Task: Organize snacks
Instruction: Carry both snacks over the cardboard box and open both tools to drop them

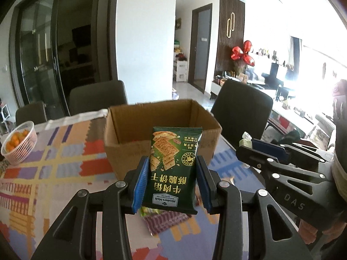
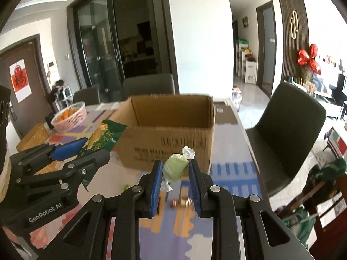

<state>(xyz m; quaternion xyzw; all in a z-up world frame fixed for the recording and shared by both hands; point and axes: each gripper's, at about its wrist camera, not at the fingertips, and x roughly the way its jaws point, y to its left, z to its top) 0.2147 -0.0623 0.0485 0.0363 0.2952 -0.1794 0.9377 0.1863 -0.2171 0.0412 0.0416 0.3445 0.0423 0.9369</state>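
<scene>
Right claw (image 2: 175,173) grips a green candy (image 2: 175,168) before the cardboard box (image 2: 173,143).

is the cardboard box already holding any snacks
No, in the left wrist view the cardboard box shows only bare brown inner walls, while the green cracker packet sits clamped in the left gripper in front of it.

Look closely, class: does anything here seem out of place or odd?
Nothing is spilled or damaged. The cracker packet sits upside down in the left gripper, and one wrapped sweet lies loose on the table, outside the box.
</scene>
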